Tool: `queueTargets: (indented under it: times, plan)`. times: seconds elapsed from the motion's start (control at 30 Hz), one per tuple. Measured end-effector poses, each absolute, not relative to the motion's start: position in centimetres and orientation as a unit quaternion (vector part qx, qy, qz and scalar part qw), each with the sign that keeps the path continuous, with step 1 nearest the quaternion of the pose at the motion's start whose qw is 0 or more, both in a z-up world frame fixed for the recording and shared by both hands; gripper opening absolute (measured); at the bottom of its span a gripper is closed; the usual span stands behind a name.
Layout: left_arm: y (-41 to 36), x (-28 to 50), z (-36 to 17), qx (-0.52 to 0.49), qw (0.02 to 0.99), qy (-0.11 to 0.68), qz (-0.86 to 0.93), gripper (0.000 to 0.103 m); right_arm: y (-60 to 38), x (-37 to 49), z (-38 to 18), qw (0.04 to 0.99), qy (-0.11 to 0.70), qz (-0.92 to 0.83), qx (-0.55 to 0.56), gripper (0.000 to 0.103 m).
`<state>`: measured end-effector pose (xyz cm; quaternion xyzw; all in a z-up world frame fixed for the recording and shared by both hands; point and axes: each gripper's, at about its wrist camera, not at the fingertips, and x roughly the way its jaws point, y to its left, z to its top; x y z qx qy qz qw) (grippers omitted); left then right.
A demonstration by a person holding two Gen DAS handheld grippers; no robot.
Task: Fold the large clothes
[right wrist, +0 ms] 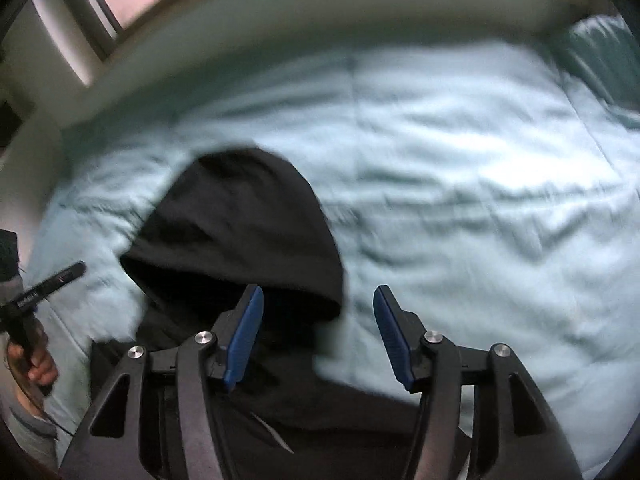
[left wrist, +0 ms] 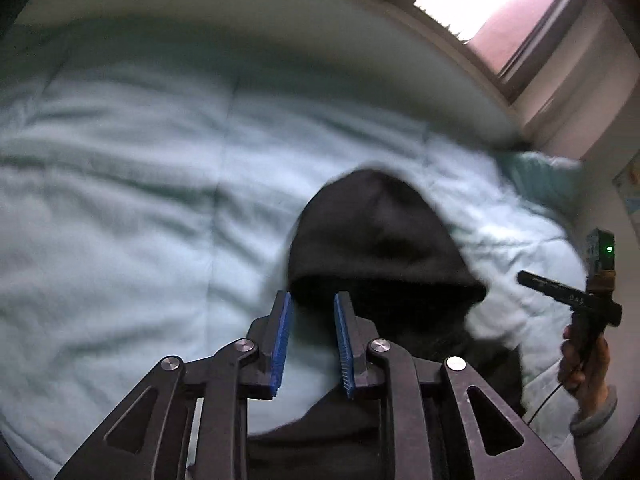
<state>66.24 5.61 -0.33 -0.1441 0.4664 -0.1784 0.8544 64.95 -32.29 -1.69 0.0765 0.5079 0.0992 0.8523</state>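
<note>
A black hoodie lies on a pale blue quilted bedspread, hood pointing away from me. My left gripper hovers over the hood's left edge, its blue pads apart with nothing between them. In the right wrist view the hoodie lies left of centre. My right gripper is wide open over the hood's right edge and the bedspread. The right gripper's handle and the hand holding it show at the right edge of the left wrist view. Both views are motion-blurred.
A window and wall run behind the bed at the upper right. A teal pillow lies at the bed's far right; it also shows in the right wrist view. The bed's far edge curves along the top.
</note>
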Motion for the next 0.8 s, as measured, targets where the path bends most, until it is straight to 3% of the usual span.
queueTargets:
  times: [0.1, 0.13, 0.3, 0.4, 0.7, 0.8]
  plan:
    - [2.0, 69.1, 0.3, -0.132, 0.850, 0.465, -0.210, 0.055, -28.9, 67.6, -1.5, 0.850, 0.510, 0.117, 0.063, 0.062]
    - [1.1, 69.8, -0.4, -0.124, 0.846, 0.474, -0.212, 0.057, -27.8, 68.5, -2.3, 0.846, 0.517, 0.120, 0.053, 0.062]
    - [-0.9, 72.0, -9.3, -0.140, 0.770, 0.576, -0.236, 0.056, -25.6, 70.2, -10.4, 0.798, 0.587, 0.134, 0.018, 0.062]
    - [-0.9, 71.1, -13.2, -0.125, 0.757, 0.594, -0.243, 0.055, -25.4, 69.4, -14.8, 0.782, 0.607, 0.138, -0.006, 0.062]
    - [0.4, 68.9, -5.4, -0.098, 0.810, 0.524, -0.243, 0.050, -27.9, 67.6, -9.3, 0.810, 0.570, 0.141, 0.008, 0.063]
    - [1.8, 69.4, -7.4, -0.100, 0.802, 0.553, -0.203, 0.050, -29.7, 66.8, -9.6, 0.808, 0.575, 0.128, 0.015, 0.064]
